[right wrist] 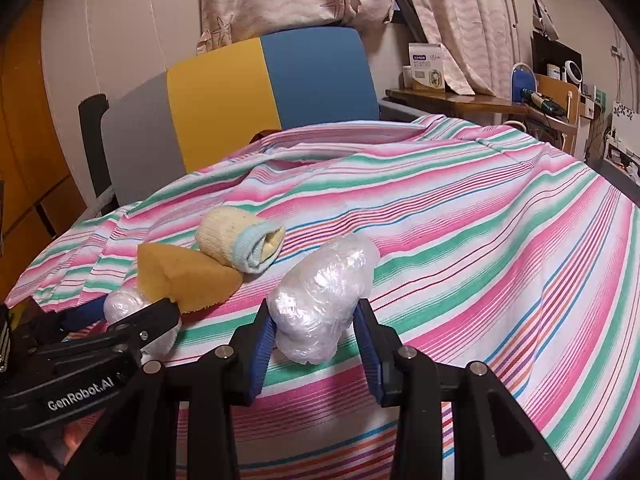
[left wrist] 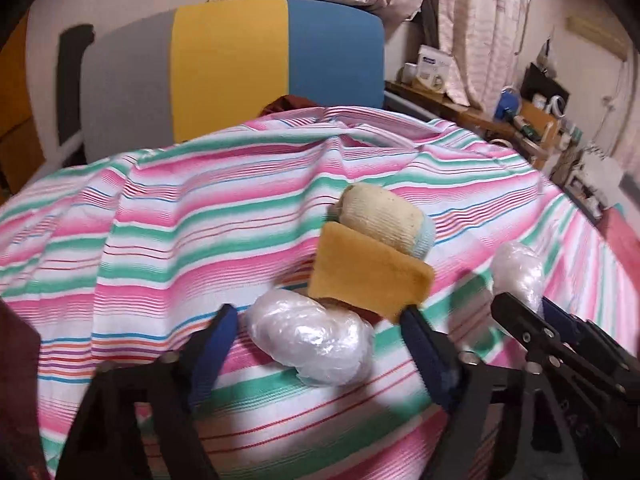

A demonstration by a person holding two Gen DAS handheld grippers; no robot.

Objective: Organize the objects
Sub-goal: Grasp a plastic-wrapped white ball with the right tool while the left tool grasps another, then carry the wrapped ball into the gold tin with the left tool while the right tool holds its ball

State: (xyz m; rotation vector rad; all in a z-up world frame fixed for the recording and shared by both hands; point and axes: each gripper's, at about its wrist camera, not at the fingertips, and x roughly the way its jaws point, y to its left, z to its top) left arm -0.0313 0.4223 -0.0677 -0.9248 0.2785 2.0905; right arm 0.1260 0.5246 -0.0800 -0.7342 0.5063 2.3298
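Two plastic bundles between my grippers on the striped cloth [right wrist: 460, 208]

My right gripper [right wrist: 314, 320] clamps one plastic bundle [right wrist: 324, 292]; my left gripper [left wrist: 316, 324] fingers stand apart around the other bundle [left wrist: 316, 340], beside the sponge [left wrist: 368, 276].

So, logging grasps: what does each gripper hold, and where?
Right gripper pinches a clear crumpled plastic-wrapped bundle at its near end. Left gripper is open, straddling another.

left wrist: low and close over the pink-green striped cloth [left wrist: 168, 216], facing the grey-yellow-blue chair back [left wrist: 232, 64] | right wrist: same heading, just to its right | shared: yellow sponge [left wrist: 368, 276] [right wrist: 188, 272], rolled cream sock [left wrist: 384, 220] [right wrist: 236, 240]
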